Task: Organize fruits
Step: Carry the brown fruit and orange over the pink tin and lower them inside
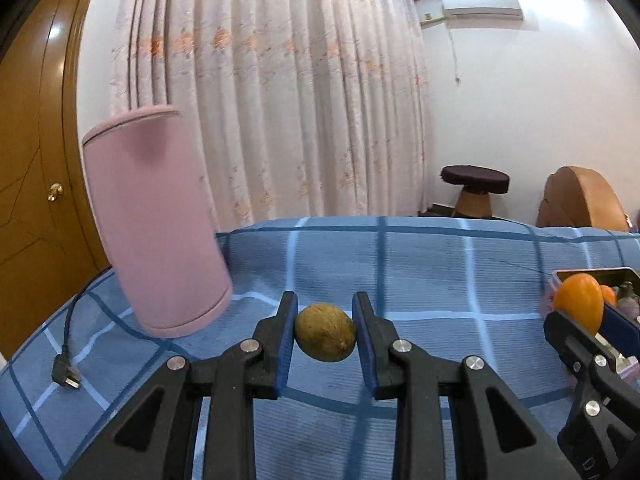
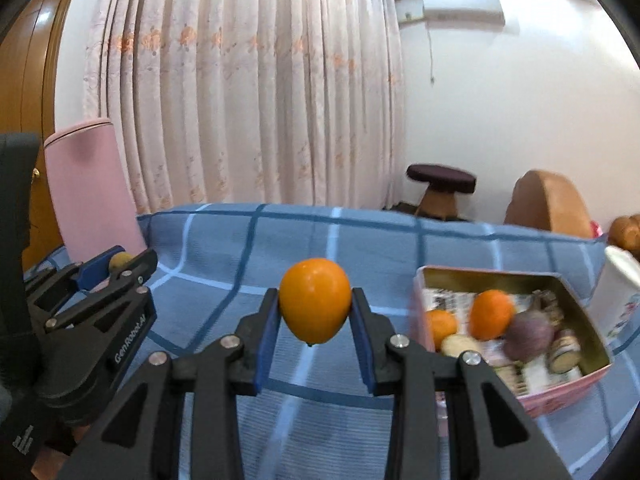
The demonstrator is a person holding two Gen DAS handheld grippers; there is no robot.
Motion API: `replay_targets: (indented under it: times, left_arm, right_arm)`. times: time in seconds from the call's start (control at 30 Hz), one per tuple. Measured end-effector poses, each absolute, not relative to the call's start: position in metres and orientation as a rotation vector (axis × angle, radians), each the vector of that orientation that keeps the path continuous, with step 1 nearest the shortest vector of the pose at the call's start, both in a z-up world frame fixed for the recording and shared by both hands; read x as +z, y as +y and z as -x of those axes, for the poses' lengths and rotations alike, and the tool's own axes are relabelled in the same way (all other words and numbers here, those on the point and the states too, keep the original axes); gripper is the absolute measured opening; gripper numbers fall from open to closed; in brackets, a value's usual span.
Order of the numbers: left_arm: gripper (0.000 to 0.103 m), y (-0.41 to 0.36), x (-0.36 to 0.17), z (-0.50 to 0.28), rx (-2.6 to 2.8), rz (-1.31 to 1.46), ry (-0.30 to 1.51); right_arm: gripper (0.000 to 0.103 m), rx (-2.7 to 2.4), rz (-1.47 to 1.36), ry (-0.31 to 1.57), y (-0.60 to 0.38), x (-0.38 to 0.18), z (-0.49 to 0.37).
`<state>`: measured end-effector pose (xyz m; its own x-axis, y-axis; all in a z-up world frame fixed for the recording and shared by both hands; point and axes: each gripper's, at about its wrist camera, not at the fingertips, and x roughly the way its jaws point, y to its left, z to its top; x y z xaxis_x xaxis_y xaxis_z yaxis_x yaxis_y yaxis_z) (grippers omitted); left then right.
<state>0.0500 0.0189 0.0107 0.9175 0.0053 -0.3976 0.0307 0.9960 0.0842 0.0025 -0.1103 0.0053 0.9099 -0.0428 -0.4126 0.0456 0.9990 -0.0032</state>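
Observation:
My left gripper (image 1: 325, 330) is shut on a brown kiwi-like fruit (image 1: 325, 333) and holds it above the blue checked cloth (image 1: 420, 272). My right gripper (image 2: 314, 312) is shut on an orange fruit (image 2: 315, 300), also held above the cloth. It shows in the left wrist view (image 1: 578, 307) at the right edge. A pink tin box (image 2: 560, 394) to the right holds two oranges (image 2: 491, 314), a purple fruit (image 2: 527, 334) and other pieces. The left gripper with its fruit shows at the left of the right wrist view (image 2: 120, 262).
A pink cylinder container (image 1: 156, 224) stands on the cloth at the left. A black plug and cable (image 1: 66, 374) lie near the left edge. A white container (image 2: 618, 296) stands right of the tin. A stool (image 1: 475, 190) and curtain (image 1: 272, 92) are behind.

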Motion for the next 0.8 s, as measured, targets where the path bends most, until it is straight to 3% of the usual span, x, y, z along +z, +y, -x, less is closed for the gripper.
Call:
replay_targets:
  times: [0.8]
  left_arm:
    - [0.030, -0.093, 0.016, -0.009, -0.186, -0.121, 0.387]
  right_arm:
    - [0.037, -0.176, -0.022, 0.392, -0.201, 0.005, 0.038]
